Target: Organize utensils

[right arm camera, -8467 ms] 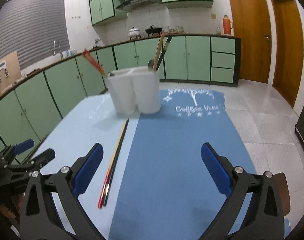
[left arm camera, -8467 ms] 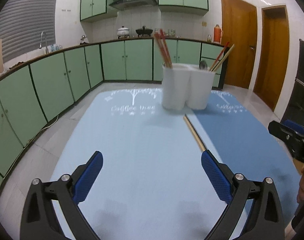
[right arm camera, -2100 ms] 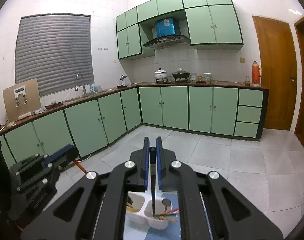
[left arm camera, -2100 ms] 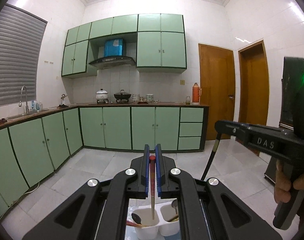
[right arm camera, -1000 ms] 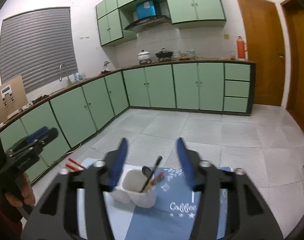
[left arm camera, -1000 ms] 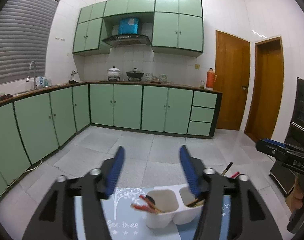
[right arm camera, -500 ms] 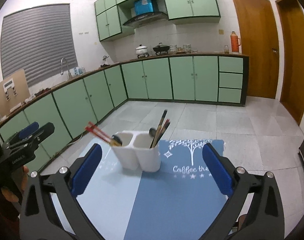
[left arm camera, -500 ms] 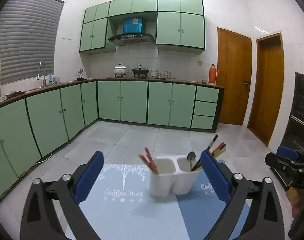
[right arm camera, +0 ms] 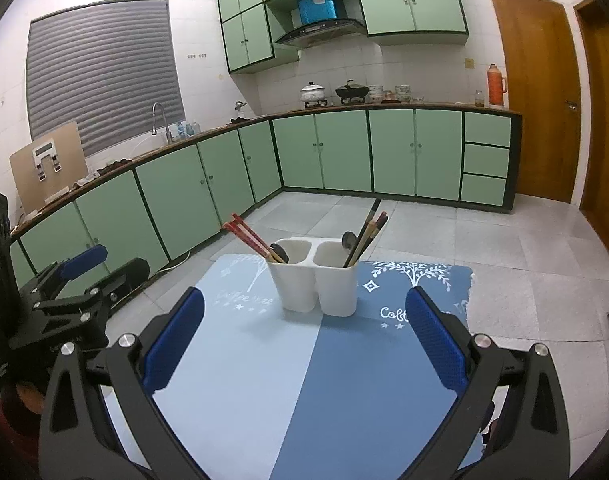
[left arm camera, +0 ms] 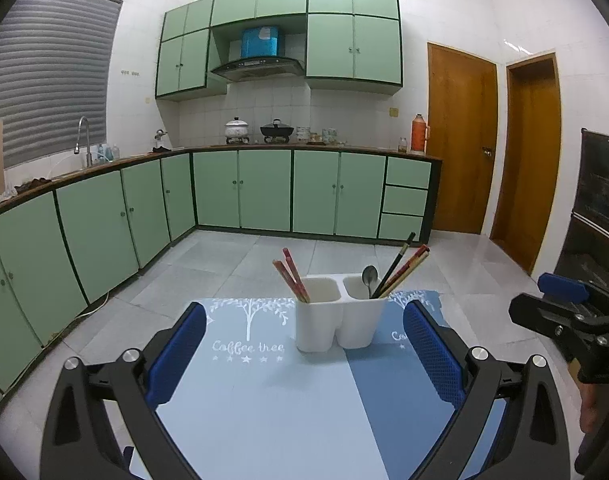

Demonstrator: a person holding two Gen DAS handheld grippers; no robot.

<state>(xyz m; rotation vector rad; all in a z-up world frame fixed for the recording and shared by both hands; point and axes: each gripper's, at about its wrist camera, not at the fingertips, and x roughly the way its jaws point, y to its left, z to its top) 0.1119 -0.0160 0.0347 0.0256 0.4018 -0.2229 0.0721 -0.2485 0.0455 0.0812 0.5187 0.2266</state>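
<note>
Showing both tongs, left (left arm camera: 302, 354) and right (right arm camera: 304, 336), released and empty, all utensils judged sorted into the holder (left arm camera: 338, 322).

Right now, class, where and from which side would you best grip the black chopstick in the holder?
Grip the black chopstick on its free upper shaft, coming from above and closing across it. It leans up and right out of the white holder, its lower end buried beside the spoon.
</note>
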